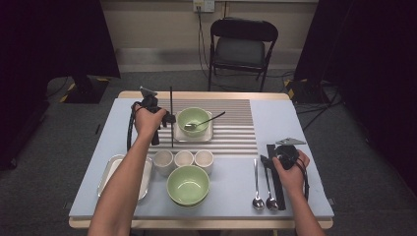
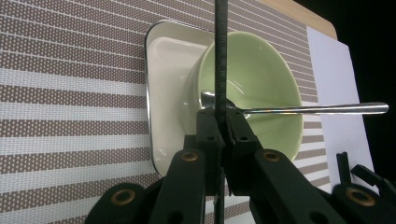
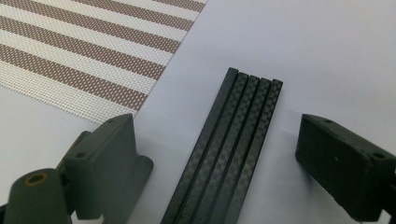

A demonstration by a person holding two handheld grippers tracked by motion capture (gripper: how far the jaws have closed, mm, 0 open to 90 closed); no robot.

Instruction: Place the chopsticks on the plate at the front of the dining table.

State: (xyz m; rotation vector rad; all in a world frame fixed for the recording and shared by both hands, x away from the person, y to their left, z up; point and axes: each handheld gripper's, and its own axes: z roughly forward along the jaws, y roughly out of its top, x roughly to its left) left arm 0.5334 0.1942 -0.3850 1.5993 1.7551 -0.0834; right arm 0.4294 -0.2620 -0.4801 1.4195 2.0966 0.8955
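My left gripper (image 1: 167,118) (image 2: 222,125) is shut on a thin black chopstick (image 1: 171,101) (image 2: 220,56), which stands upright just left of a green bowl (image 1: 193,121) (image 2: 266,70). That bowl sits on a white square plate (image 1: 178,135) (image 2: 168,60), and a metal spoon (image 1: 209,119) (image 2: 322,108) rests inside it with its handle pointing right. My right gripper (image 1: 275,153) (image 3: 217,140) is open at the table's right side. Several black chopsticks (image 1: 276,184) (image 3: 229,154) lie flat side by side between its jaws, and the pads are apart from them.
A striped placemat (image 1: 236,132) (image 3: 84,51) covers the far middle of the table. Three white cups (image 1: 184,158) stand in a row behind a second green bowl (image 1: 188,184). A metal tray (image 1: 112,169) lies at the front left, and two spoons (image 1: 263,189) lie left of the chopsticks.
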